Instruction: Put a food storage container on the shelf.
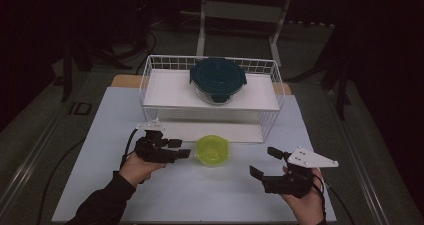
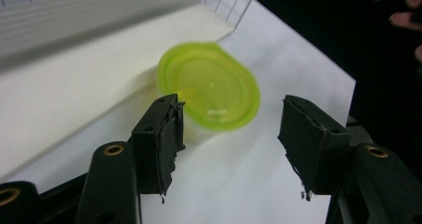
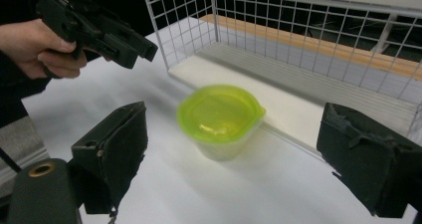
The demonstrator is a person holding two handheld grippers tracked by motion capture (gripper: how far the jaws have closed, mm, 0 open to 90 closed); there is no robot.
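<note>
A small lime-green plastic tub with a matching snap-on lid stands on the white bench, near its middle, just in front of the white wire basket rack that runs along the far edge. The left gripper sits just left of the tub, released, its jaws apart with nothing between them and clear of the tub. The right gripper hangs toward the near right corner of the bench, well apart from the tub, also released and holding nothing. A round glass container with a dark teal lid rests on the rack's upper shelf.
</note>
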